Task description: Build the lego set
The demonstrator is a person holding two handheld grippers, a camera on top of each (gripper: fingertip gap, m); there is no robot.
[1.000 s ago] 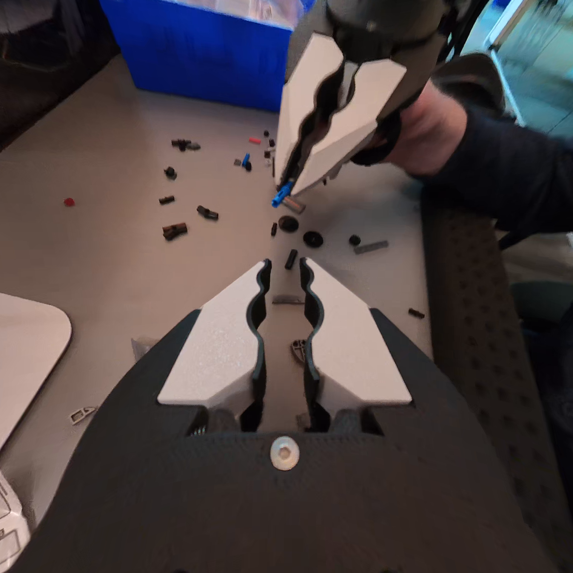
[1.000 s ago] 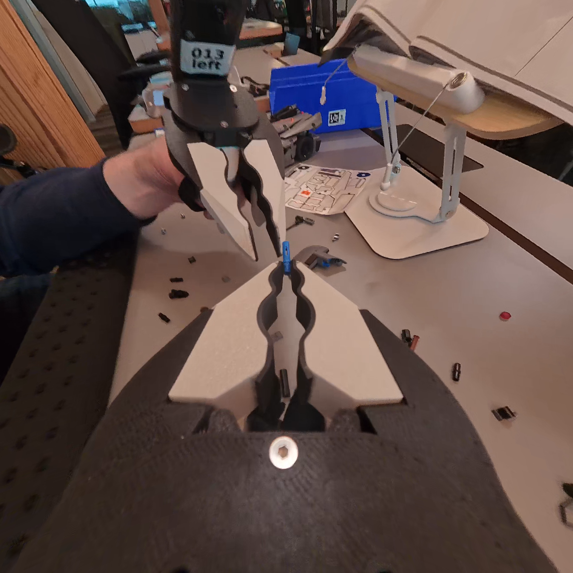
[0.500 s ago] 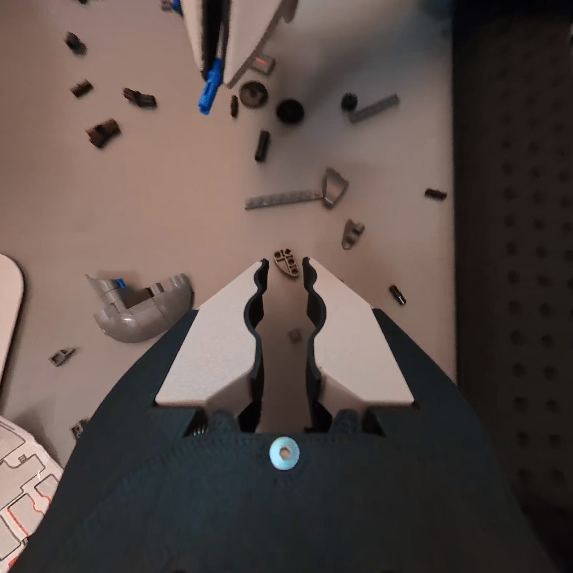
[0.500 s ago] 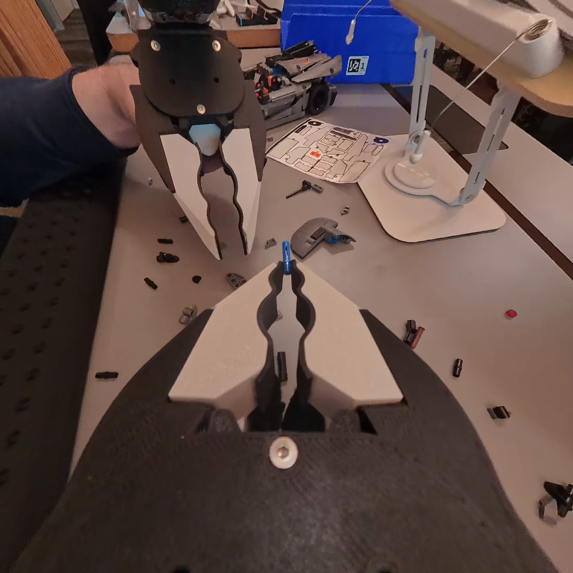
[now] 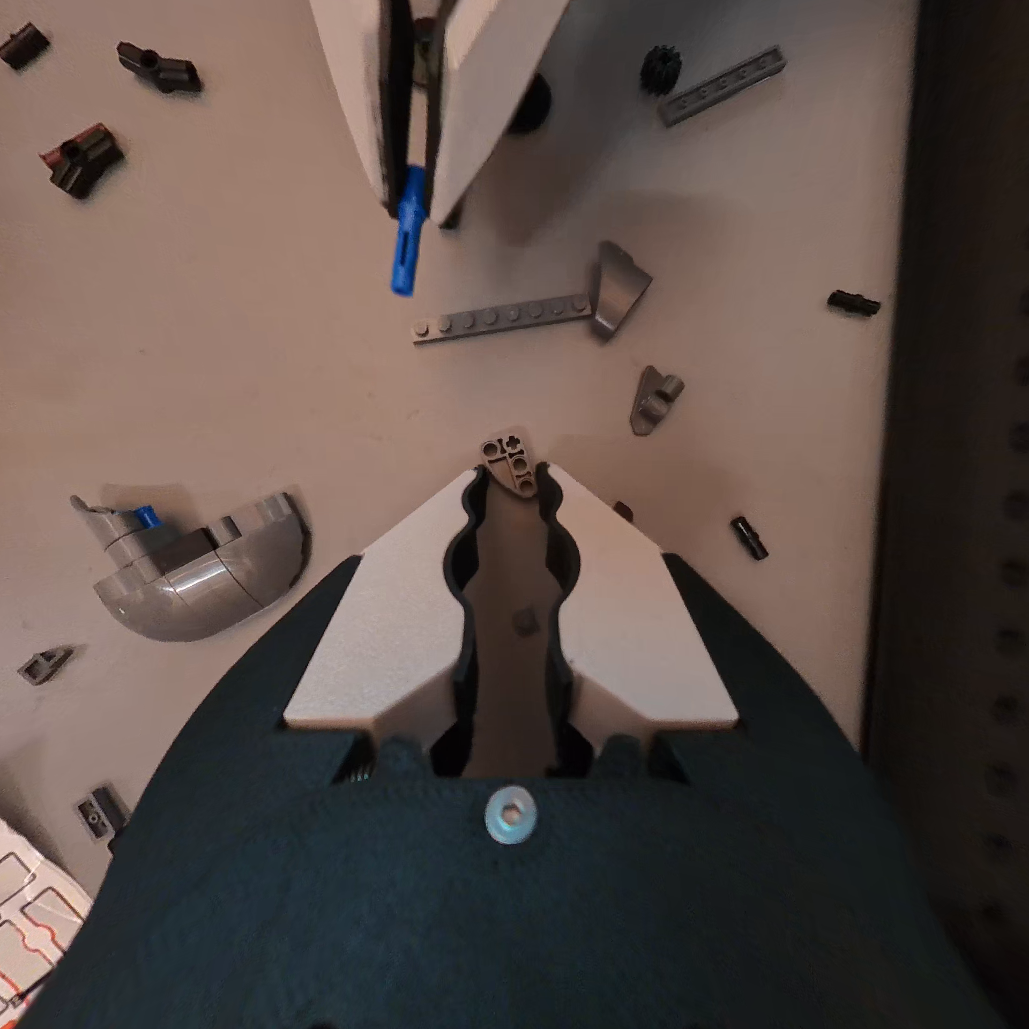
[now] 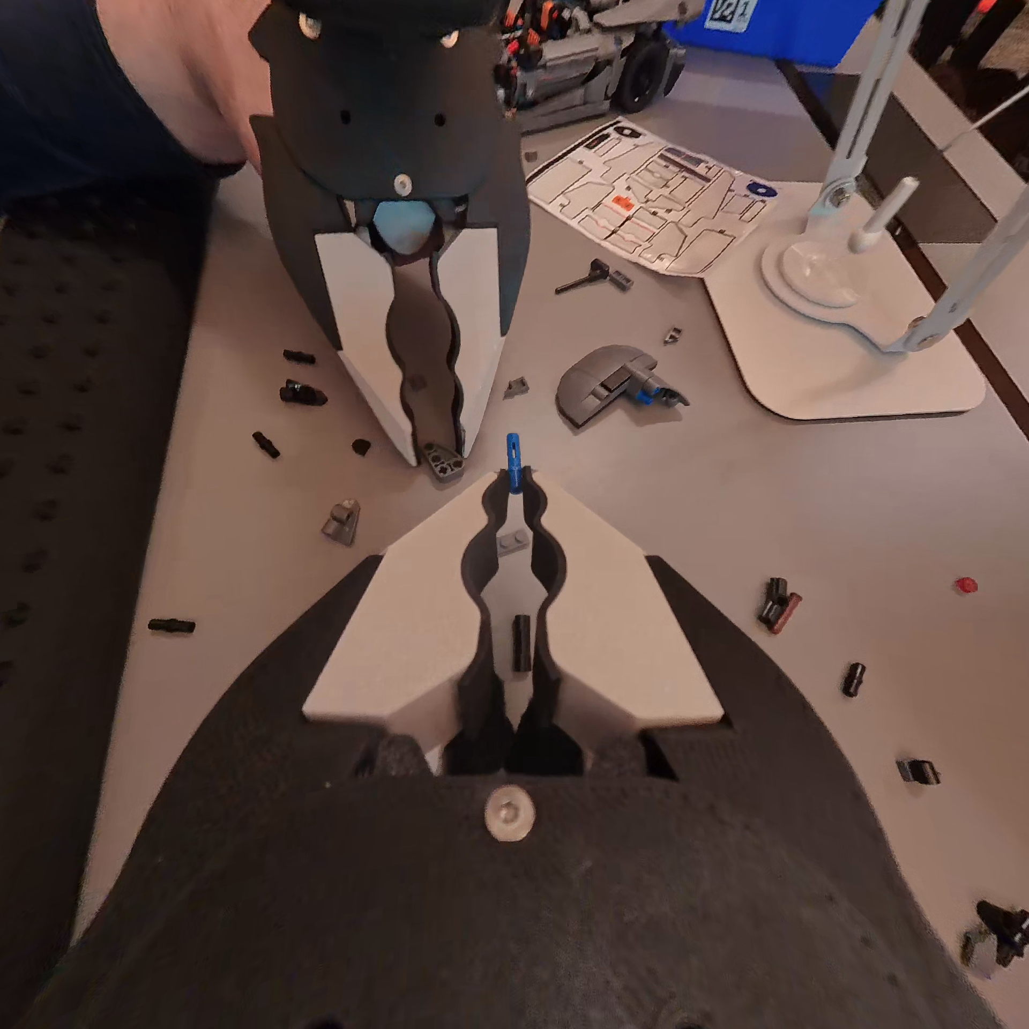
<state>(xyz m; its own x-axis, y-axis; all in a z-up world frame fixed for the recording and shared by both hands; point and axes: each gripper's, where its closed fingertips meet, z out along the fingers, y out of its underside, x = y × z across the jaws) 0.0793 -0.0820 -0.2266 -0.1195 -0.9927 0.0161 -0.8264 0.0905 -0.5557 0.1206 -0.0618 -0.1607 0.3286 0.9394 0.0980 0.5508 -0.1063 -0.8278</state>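
On table: right gripper (image 6: 513, 473) clamps one blue pin (image 6: 513, 454); left gripper (image 5: 509, 473) parted, perhaps straddling one grey triangle (image 5: 511, 460).

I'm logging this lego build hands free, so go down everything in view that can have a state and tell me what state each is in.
right gripper: shut on the blue pin, held above the table.
blue pin: clamped at one end, the rest sticking out past the fingertips.
left gripper: open, fingertips either side of the small grey liftarm.
small grey liftarm: flat on the table, not gripped.
curved grey sub-assembly: partly built, lying loose.
long grey plate: lying flat, untouched.
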